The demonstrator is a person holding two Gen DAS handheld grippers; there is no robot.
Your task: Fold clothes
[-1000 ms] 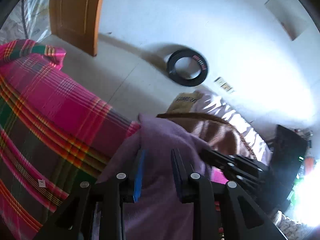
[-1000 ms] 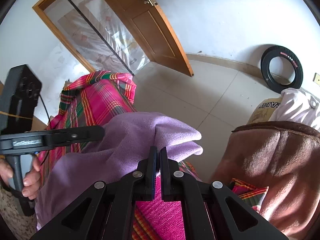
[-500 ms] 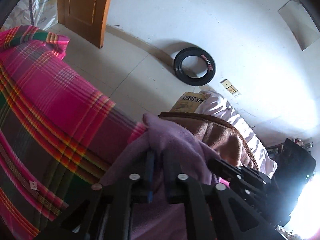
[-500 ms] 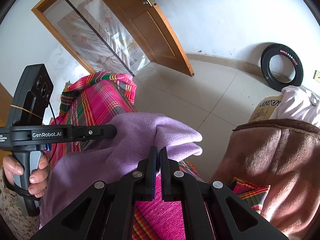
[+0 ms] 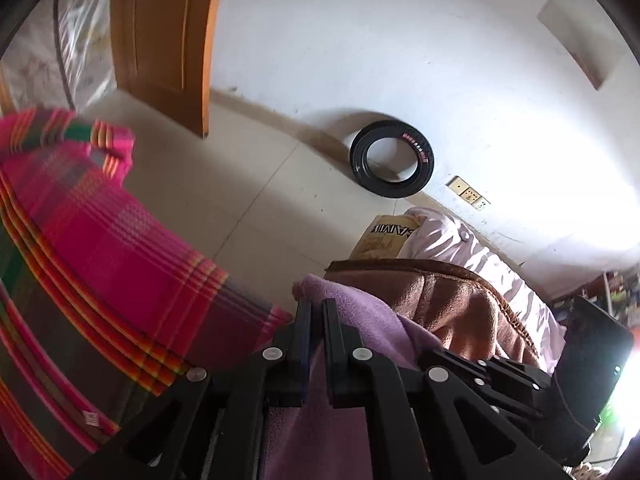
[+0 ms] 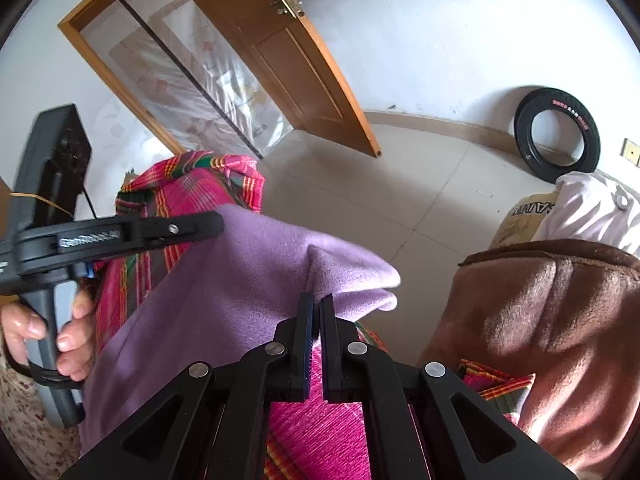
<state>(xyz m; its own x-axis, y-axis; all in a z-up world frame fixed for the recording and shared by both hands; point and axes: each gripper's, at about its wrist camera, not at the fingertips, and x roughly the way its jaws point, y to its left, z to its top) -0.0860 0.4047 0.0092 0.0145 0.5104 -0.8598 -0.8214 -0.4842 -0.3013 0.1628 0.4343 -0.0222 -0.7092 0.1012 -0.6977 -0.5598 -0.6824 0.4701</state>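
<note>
While both grippers pinch purple fleece garment (image 6: pixel 240 280): right gripper (image 6: pixel 316 304) fingers nearly closed on folded edge; left gripper (image 5: pixel 316 308) clamped on another corner. Beneath fingers, pink plaid blanket (image 5: pixel 100 248). Right of fingers, brown blanket (image 6: pixel 540 320). Farthest, tyre (image 6: pixel 556 140) against wall.

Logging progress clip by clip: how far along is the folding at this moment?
Early stage. Done: both claws have pinched the purple fleece; the left claw and right claw are each shut on an edge. In hand: the fleece hangs lifted between them over the pink plaid cloth. Left: no finished fold shows, and the brown garment lies untouched.
</note>
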